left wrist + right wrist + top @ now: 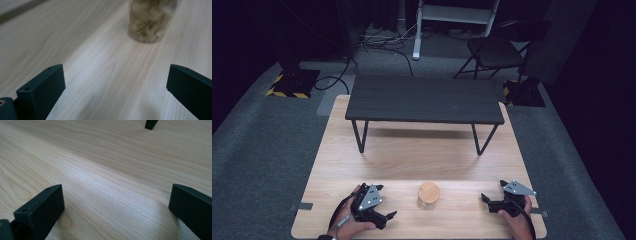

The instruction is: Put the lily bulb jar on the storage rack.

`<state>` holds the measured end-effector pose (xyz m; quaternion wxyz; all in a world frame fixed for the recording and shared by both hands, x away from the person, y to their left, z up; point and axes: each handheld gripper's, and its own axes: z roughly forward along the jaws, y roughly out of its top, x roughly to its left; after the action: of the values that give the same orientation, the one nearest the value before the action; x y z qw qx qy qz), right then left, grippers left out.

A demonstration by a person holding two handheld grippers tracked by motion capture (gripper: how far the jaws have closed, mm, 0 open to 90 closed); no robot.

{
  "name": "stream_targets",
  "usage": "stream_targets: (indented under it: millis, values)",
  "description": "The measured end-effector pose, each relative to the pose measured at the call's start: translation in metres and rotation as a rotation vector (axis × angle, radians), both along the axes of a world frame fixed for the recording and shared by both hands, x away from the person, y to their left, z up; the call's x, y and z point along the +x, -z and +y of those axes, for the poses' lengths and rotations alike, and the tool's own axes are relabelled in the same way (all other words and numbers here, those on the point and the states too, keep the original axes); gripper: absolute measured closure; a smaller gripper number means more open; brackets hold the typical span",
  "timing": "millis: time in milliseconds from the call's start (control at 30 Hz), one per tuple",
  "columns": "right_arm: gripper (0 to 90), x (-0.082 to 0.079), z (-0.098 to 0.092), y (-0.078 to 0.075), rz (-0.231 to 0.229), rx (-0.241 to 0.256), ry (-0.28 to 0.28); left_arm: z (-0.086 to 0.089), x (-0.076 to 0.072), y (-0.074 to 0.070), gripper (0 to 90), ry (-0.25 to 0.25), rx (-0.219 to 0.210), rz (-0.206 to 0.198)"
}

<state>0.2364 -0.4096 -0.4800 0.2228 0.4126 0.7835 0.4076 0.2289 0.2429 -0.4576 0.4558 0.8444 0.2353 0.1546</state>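
A clear jar (428,195) with a round wooden lid and pale fluffy contents stands near the front middle of the wooden table (412,150). My left gripper (390,215) rests on the table to the jar's left, open, jaws pointing at the jar. Along its jaws, the left gripper (116,85) has the jar (150,20) ahead and apart, blurred. To the jar's right sits my right gripper (484,199), open. Bare wood lies between the wide jaws of the right gripper (116,205).
A low black bench-like shelf (426,100) on thin metal legs stands across the far half of the table; one leg foot (151,124) is in the right gripper view. Beyond the table are a grey carpet, a folding chair (497,50) and cables.
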Motion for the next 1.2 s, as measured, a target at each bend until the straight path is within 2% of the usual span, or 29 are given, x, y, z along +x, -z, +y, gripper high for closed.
stream_targets:
  millis: [67,133,200,367,500,767,1133,1200]
  values:
    - [0.0,0.0,0.0,0.0,0.0,0.0,-0.003,-0.007,0.002,-0.008,1.7,0.026,-0.006,-0.008]
    - [0.0,0.0,-0.001,0.0,0.0,0.0,-0.008,-0.012,0.003,-0.011,1.7,0.022,0.003,-0.009]
    - [0.0,0.0,-0.001,0.0,0.0,0.0,-0.009,-0.015,0.006,-0.012,2.2,0.027,-0.004,0.006]
    - [0.0,0.0,-0.001,0.0,0.0,0.0,-0.009,-0.023,0.01,-0.014,2.6,0.054,0.006,0.009]
    - [0.0,0.0,-0.001,0.0,0.0,0.0,-0.009,-0.034,0.017,-0.018,3.3,0.086,0.015,0.016]
    - [0.0,0.0,-0.001,0.0,0.001,0.0,-0.009,-0.043,0.027,-0.032,2.7,0.123,0.011,0.021]
    - [0.0,0.0,-0.001,0.0,0.001,0.0,-0.009,-0.068,0.037,-0.04,2.9,0.175,0.044,0.023]
    - [0.0,0.0,-0.001,0.0,0.001,0.0,-0.01,-0.072,0.039,-0.039,3.1,0.182,0.039,0.023]
